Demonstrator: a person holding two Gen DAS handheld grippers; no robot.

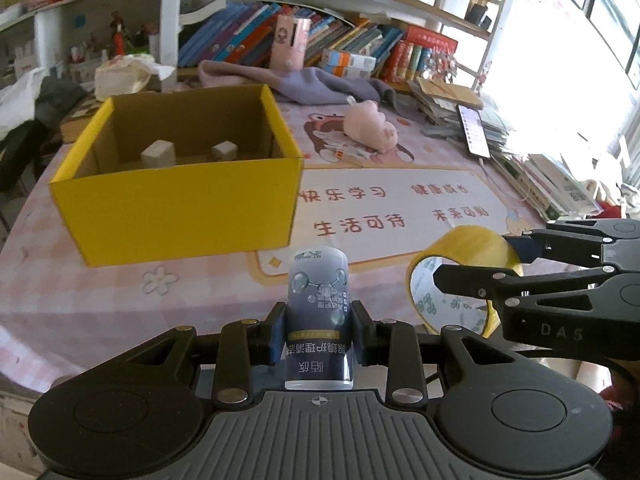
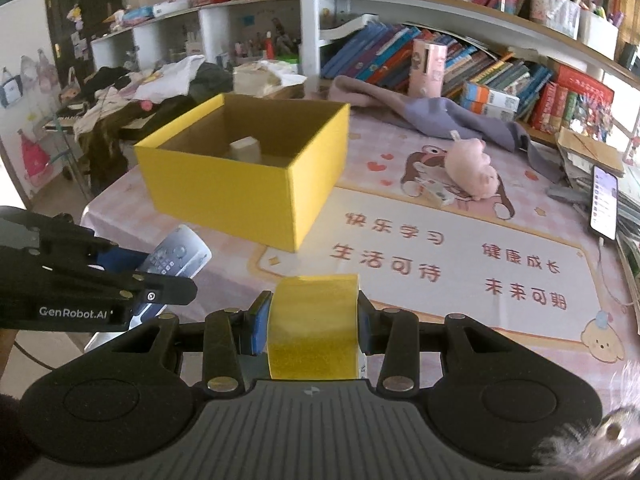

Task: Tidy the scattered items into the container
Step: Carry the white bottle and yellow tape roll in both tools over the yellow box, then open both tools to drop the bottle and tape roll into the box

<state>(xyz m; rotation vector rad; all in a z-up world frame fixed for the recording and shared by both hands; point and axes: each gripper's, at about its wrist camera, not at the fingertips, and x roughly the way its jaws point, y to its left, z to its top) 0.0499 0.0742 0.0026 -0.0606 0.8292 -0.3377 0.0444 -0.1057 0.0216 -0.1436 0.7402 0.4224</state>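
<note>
Both claws are loaded. Left claw (image 1: 319, 332) is clamped on a small printed bottle (image 1: 319, 316), its blue pads pressed to either side, the bottle standing upright between them just above the surface (image 1: 120, 288). Right claw (image 2: 309, 328) is closed on a roll of yellow tape (image 2: 314, 326), gripped across its width so the yellow band faces the camera; from the left wrist view the same roll (image 1: 456, 268) shows its white printed inner side, with the right claw reaching in from the right edge.

Ahead of both sits the yellow cardboard box (image 1: 176, 204), open at the top, on the pink checked cloth. Inside it lie two pale blocks (image 1: 158, 153) near the far wall; only one (image 2: 245, 149) shows from the right wrist view. The bottle is in front of the box's near wall, the tape off to its right, both outside the box.

Further back on the surface a pink plush toy (image 2: 472, 168) lies on the printed mat, a purple cloth (image 2: 440, 114) behind it, and a lit phone (image 2: 605, 202) rests at the right edge. Bookshelves (image 2: 460, 56) fill the wall behind.
</note>
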